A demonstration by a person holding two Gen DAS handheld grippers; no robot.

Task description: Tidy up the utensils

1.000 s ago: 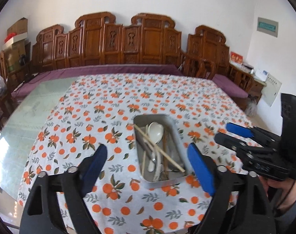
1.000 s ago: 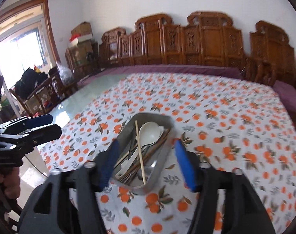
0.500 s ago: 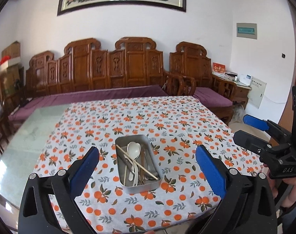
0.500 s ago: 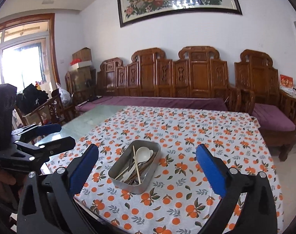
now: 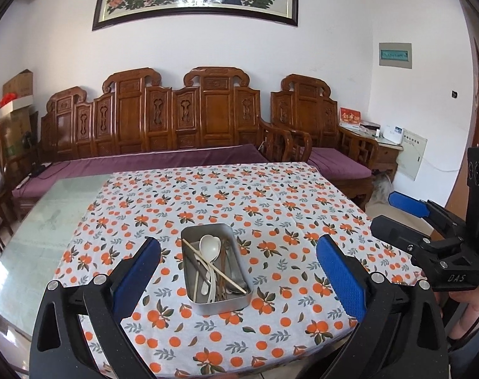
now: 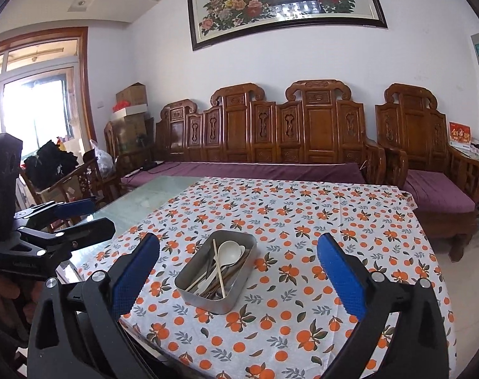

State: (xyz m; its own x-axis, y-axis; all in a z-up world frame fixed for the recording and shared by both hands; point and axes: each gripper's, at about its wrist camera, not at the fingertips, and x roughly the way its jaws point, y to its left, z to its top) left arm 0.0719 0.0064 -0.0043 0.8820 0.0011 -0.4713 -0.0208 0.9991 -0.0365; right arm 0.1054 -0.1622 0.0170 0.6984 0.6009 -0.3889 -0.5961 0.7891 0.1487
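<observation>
on the tablecloth [image 5: 271, 208] one metal tin [image 5: 222, 304] holds one white spoon [image 5: 209, 246]; both grippers gape wide, empty.

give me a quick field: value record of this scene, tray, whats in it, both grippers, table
container: metal tray, on the tablecloth near the table's front edge
contents: white spoon, light chopsticks, dark chopsticks, all loose and crossing
surface: orange-print tablecloth over a glass-topped table
left gripper: open, empty, held back from the tray
right gripper: open, empty, held back from the tray
utensils outside tray: none visible
</observation>
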